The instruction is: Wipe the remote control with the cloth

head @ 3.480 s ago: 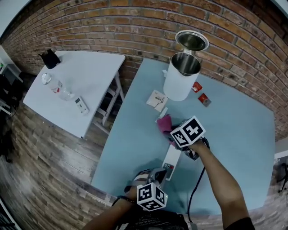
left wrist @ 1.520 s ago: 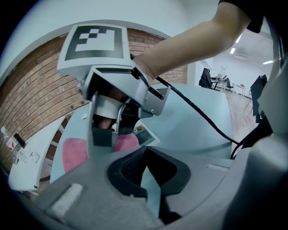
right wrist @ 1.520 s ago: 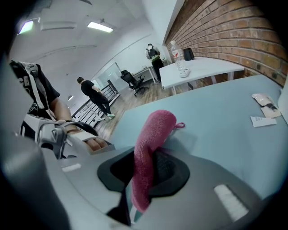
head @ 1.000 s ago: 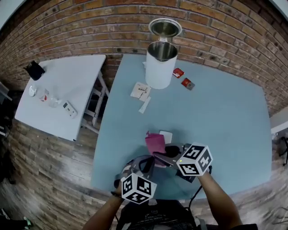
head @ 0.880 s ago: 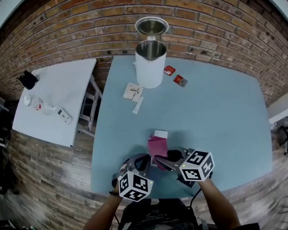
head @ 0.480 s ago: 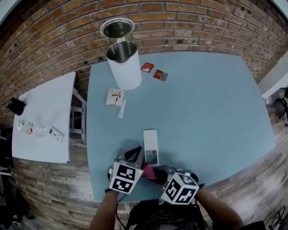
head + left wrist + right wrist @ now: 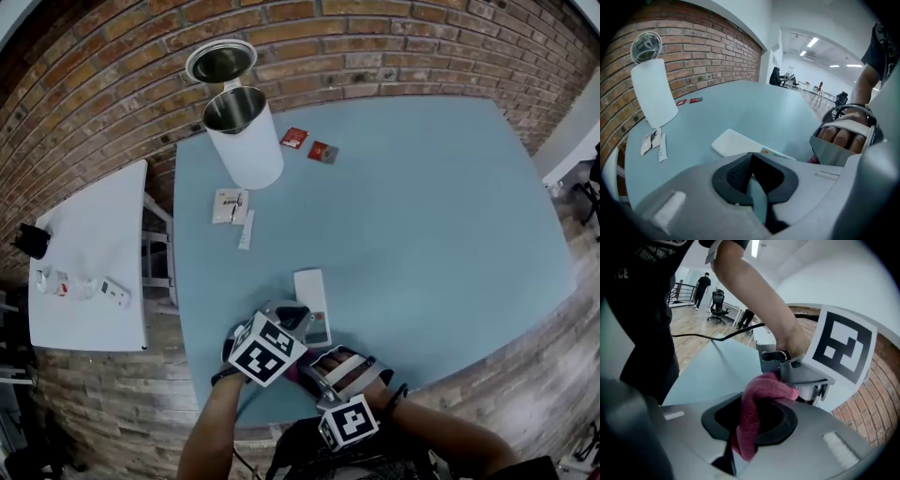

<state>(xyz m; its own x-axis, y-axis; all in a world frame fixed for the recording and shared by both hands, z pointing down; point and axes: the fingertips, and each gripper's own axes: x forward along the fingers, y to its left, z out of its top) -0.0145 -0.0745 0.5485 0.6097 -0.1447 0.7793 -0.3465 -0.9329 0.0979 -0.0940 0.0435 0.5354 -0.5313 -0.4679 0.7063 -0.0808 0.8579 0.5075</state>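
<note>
**Head view.** A white remote control (image 7: 312,305) is seen lying flat on the blue table (image 7: 441,216), close to the table's near edge. The left gripper (image 7: 292,314) is held at the near end of the remote control, its marker cube (image 7: 265,349) just on the near side of that end. Whether the tips touch the remote control cannot be told. The right gripper (image 7: 321,367) is held nearer to the camera than the remote control and clear of it. A little of the pink cloth (image 7: 301,372) shows at its tips. Well beyond the remote control, by the brick wall (image 7: 394,47), a white bin (image 7: 246,141) stands with its lid (image 7: 220,61) tipped open. Two red packets (image 7: 307,144) lie beside it. Paper sachets (image 7: 230,208) lie between the bin and the remote control. A white side table (image 7: 89,253) stands well to the left of the remote control.

**Left gripper view.** The jaws of the left gripper (image 7: 751,174) are seen pressed together, with nothing held between them. The remote control (image 7: 738,142) lies just beyond the jaws. A hand (image 7: 846,136) in a gripper handle is seen to the right of the remote control.

**Right gripper view.** The jaws of the right gripper (image 7: 740,427) are closed on the cloth (image 7: 761,392), which is bunched between the pads and folds over the top. The left gripper's marker cube (image 7: 841,350) is seen just beyond the cloth.
</note>
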